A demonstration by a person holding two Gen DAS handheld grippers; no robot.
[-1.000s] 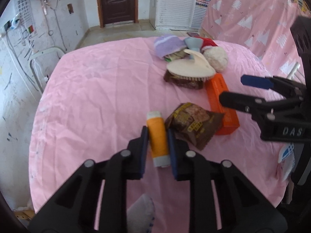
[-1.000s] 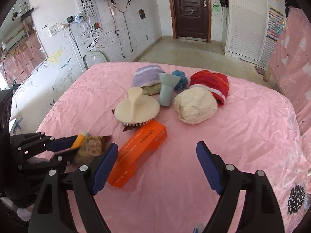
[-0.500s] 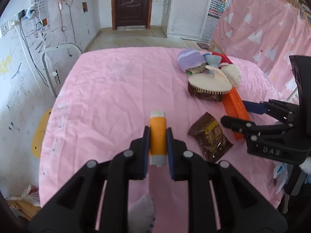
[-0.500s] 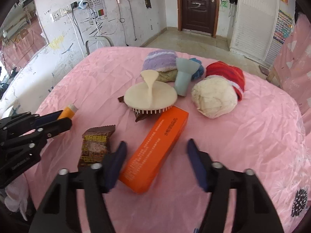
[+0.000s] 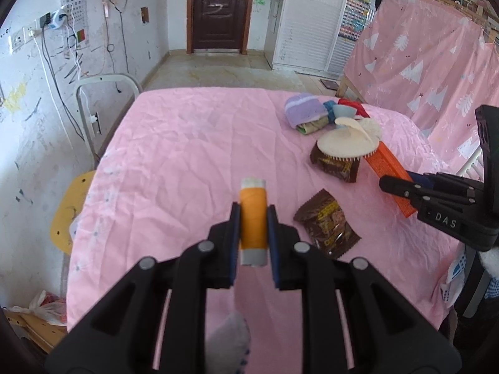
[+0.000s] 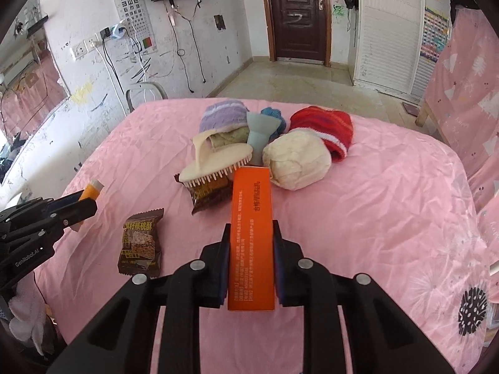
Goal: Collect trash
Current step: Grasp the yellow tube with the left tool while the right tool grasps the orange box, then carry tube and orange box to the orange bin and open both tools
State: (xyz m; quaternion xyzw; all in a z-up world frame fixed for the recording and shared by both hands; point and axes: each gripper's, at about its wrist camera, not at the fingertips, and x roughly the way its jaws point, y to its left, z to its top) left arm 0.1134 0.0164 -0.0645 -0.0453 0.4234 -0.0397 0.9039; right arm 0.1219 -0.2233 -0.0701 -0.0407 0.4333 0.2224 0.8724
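Observation:
My left gripper (image 5: 252,218) is shut on an orange tube with white ends (image 5: 252,218), held above the pink table cover. The same tube (image 6: 90,189) shows at the left of the right wrist view. My right gripper (image 6: 251,237) is shut on a long orange box (image 6: 251,227), its far end near the brush; the box (image 5: 388,170) also shows in the left wrist view. A brown snack wrapper (image 6: 141,240) lies flat between the two grippers. A second brown wrapper (image 6: 209,194) sits partly under a cream brush (image 6: 215,162).
Behind the brush lie a purple hat (image 6: 223,115), a grey-blue cup (image 6: 259,132), a red knit hat (image 6: 326,124) and a cream ball (image 6: 296,162). A metal chair frame (image 5: 103,99) and a yellow seat (image 5: 67,212) stand off the table's left edge. A pink patterned curtain (image 5: 436,68) hangs at the right.
My right gripper closed from wide open onto the orange box. My left gripper lifted the orange tube off the cloth and away from the brown wrapper.

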